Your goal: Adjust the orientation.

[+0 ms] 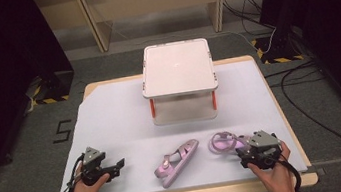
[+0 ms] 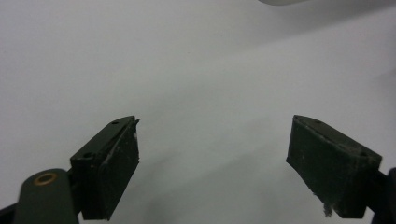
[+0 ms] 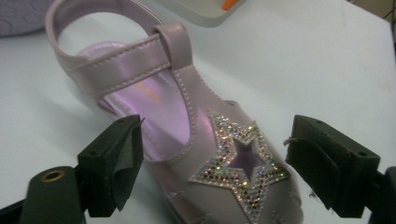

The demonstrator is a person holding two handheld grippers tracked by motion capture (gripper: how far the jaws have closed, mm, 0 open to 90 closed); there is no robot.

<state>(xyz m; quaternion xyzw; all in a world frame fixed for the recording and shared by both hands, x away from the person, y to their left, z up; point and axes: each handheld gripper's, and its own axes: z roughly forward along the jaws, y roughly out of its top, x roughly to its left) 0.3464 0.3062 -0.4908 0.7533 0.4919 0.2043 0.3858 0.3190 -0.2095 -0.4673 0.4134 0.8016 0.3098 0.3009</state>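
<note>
Right hand-held gripper (image 3: pixel 212 163), jaws wide apart, straddles the toe of a pink sandal (image 3: pixel 196 140) at the worktop's (image 1: pixel 110 114) near right, nothing gripped yet; its mate (image 1: pixel 177 162) lies mid-worktop, apparently untouched, while the left hand-held gripper (image 2: pixel 212 163) gapes empty

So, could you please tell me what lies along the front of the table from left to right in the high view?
Left claw → pink sandal lying at an angle → second pink sandal → right claw, which sits right at that second sandal's toe end.
</note>
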